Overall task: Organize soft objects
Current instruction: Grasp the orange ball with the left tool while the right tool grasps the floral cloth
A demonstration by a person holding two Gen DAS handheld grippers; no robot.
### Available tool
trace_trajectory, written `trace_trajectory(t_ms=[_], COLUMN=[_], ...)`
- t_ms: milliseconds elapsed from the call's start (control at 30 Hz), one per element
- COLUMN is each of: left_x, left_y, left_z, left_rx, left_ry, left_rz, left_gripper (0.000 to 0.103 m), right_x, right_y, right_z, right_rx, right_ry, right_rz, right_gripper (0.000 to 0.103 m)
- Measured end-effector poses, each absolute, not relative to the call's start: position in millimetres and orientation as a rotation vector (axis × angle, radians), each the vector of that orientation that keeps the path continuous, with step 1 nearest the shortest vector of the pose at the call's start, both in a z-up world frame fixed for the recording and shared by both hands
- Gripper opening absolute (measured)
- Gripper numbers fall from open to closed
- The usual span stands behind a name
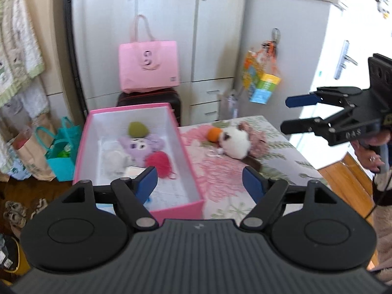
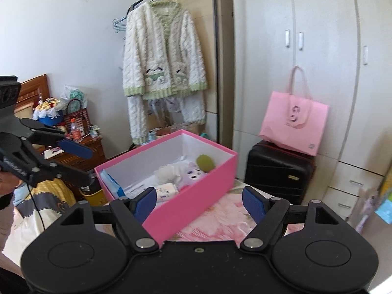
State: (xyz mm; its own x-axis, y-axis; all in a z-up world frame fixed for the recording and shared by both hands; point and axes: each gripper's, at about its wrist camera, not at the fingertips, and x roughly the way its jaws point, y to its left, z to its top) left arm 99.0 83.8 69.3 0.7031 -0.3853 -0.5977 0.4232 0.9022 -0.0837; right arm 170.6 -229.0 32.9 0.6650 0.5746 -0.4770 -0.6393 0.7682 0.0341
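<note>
Both hand-held grippers, left (image 1: 199, 183) and right (image 2: 199, 202), gape wide and empty near the pink box (image 1: 186, 156).

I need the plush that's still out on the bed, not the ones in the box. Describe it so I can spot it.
Find the pink box on the floral bedcover. Just right of it, on the cover, lies a white plush with a pink frilly part, touching an orange ball. The purple plush sits inside the box.

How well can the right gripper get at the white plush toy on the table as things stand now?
Probably yes. The right gripper is open and empty, above the table, and the white plush toy lies outside the pink box with nothing over it. Only an orange ball touches its side.
</note>
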Motion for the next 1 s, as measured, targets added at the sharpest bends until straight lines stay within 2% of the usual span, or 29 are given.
trace_trajectory(t_ms=[467,1000], left_x=[114,226], left_y=[7,-59], left_z=[46,2], left_rx=[0.041,-0.127], left_ry=[0.733,0.795], left_rz=[-0.564,-0.444], left_gripper=[0.077,0.074], right_x=[145,226], right_y=[-314,-341], right_z=[7,-81], right_rx=[-0.082,-0.138], right_ry=[0.464,0.508], right_rz=[0.529,0.389], right_gripper=[0.083,0.083])
